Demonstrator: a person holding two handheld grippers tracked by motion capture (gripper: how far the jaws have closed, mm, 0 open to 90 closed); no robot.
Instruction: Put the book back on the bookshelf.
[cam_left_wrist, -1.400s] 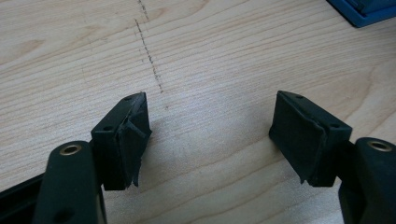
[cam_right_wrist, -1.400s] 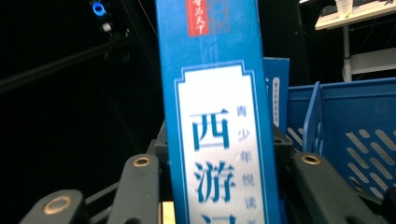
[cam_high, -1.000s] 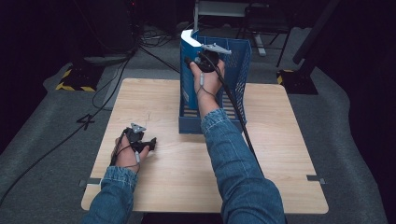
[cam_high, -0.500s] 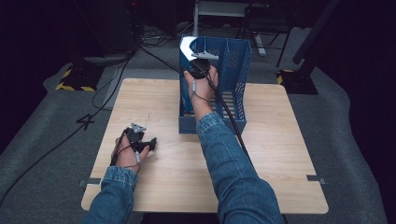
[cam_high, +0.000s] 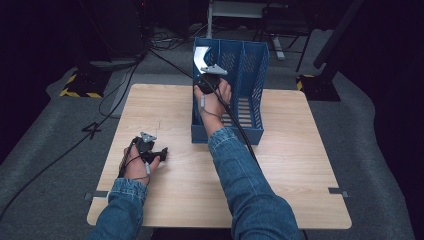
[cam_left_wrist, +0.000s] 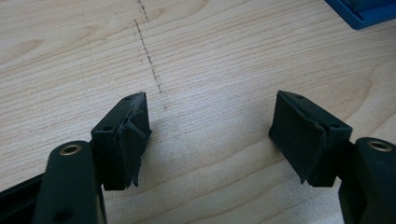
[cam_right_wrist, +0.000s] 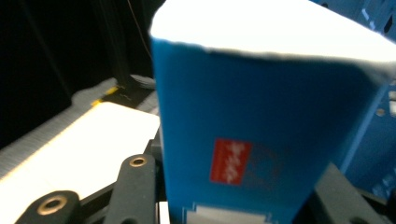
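Up top, our right gripper (cam_high: 209, 75) clamps a blue glossy book (cam_right_wrist: 261, 135) upright over the perforated plastic file rack (cam_high: 252, 90); our left gripper (cam_left_wrist: 212, 135) rests wide open, empty, on the wood-grain table (cam_high: 300, 165).

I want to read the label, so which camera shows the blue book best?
The right gripper view: the blue book is close, red label facing the camera, between the jaws. The high view shows its white edge at the blue file rack.

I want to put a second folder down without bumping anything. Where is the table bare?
The table is bare right of the blue file rack and along the near edge. The left gripper rests front left. It is crowded at the rack's left slot, where the right gripper holds a blue book.
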